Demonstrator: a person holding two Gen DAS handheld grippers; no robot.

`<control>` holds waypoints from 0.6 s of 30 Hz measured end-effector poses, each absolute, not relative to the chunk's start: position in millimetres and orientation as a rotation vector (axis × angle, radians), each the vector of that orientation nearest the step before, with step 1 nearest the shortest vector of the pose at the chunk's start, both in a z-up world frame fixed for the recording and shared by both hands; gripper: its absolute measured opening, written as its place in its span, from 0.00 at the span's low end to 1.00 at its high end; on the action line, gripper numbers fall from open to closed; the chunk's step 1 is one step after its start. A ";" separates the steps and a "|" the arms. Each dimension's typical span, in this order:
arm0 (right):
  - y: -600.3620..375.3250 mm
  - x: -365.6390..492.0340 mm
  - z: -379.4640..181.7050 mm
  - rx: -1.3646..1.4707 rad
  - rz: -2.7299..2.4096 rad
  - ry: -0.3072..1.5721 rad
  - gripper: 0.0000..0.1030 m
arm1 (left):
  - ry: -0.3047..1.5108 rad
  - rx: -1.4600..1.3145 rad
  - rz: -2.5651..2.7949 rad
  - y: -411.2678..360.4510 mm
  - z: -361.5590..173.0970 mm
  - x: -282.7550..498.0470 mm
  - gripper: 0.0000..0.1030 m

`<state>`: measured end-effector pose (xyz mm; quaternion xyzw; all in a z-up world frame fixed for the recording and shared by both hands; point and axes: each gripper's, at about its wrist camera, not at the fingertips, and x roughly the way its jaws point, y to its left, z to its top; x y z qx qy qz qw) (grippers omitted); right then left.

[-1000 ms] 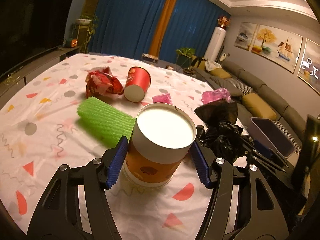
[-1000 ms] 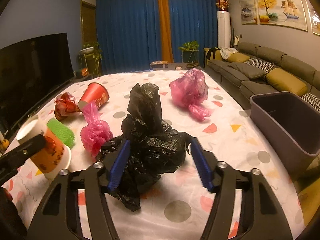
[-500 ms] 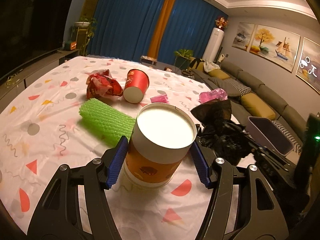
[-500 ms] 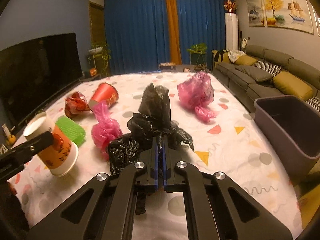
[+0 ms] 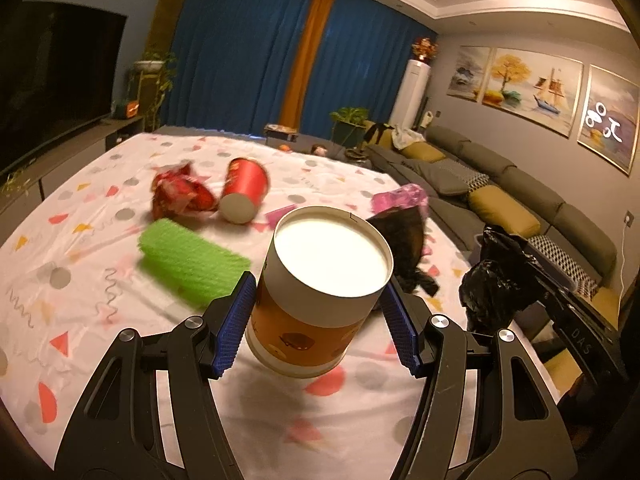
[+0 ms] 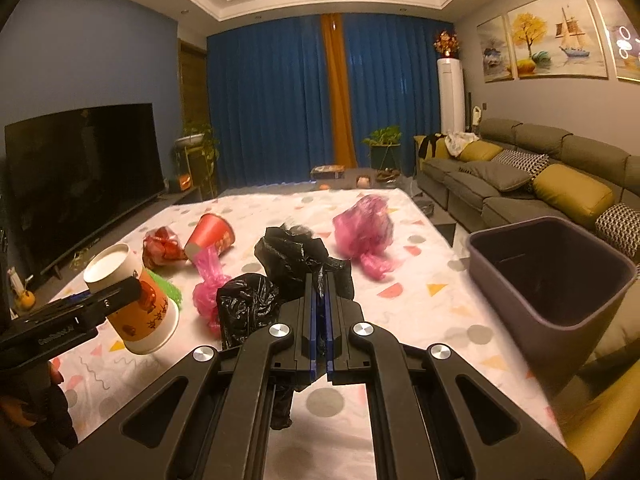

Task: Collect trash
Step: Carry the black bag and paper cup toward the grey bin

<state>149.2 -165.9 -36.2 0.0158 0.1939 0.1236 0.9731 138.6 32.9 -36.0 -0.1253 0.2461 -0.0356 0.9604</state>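
My left gripper (image 5: pixel 316 320) is shut on an orange and white paper cup (image 5: pixel 320 292) and holds it tilted above the tablecloth; the cup also shows in the right wrist view (image 6: pixel 132 300). My right gripper (image 6: pixel 319 336) is shut on a crumpled black plastic bag (image 6: pixel 288 268) and holds it above the table; the bag also shows in the left wrist view (image 5: pixel 496 280). A grey bin (image 6: pixel 552 280) stands open at the table's right edge.
On the patterned tablecloth (image 5: pixel 80 280) lie a green foam net (image 5: pixel 188 260), a red cup on its side (image 5: pixel 244 196), a red wrapper (image 5: pixel 176 196), another black bag (image 5: pixel 400 240) and pink bags (image 6: pixel 364 232) (image 6: pixel 208 284). A sofa (image 6: pixel 540 184) is at right, a TV (image 6: pixel 80 184) at left.
My right gripper closed on the black bag and lifted it. My left gripper lifted the paper cup off the table and tilted it.
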 end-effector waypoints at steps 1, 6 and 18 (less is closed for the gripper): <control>-170.3 147.7 -34.1 0.035 0.243 0.384 0.04 | 0.494 -0.248 -0.084 27.7 -33.7 139.9 0.60; -198.7 142.9 -23.3 0.044 0.189 0.347 0.04 | 0.478 -0.200 -0.168 -14.3 -20.8 154.7 0.60; -296.0 159.2 -13.8 0.076 -0.037 0.297 0.04 | 0.441 -0.136 -0.433 -150.2 1.2 213.3 0.59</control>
